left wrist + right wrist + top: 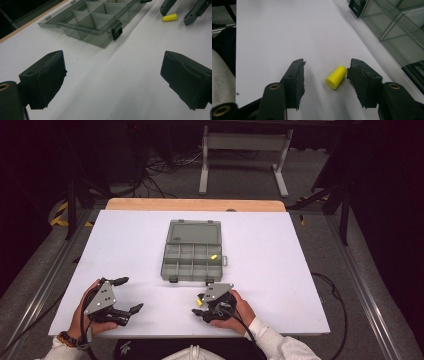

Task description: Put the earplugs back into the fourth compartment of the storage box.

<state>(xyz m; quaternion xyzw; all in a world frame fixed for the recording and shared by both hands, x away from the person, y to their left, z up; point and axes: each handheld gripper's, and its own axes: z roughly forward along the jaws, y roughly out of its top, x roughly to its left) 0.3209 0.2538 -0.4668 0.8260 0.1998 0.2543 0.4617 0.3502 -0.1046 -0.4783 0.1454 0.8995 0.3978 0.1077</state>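
Yellow plug (335,77) between gripper (325,75) jaws

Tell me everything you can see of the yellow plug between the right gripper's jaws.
The yellow plug is a small, smooth, tapered cylinder, foam-like in look. It lies on its side on the white table, between the open jaws of the right gripper. Its narrower end is at or against one jaw; the other jaw stands clear of it.

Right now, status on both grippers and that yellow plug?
Left gripper open, idle on table. Right gripper open, straddling yellow plug, one jaw touching it. Organizer box open ahead. Nothing in the way.
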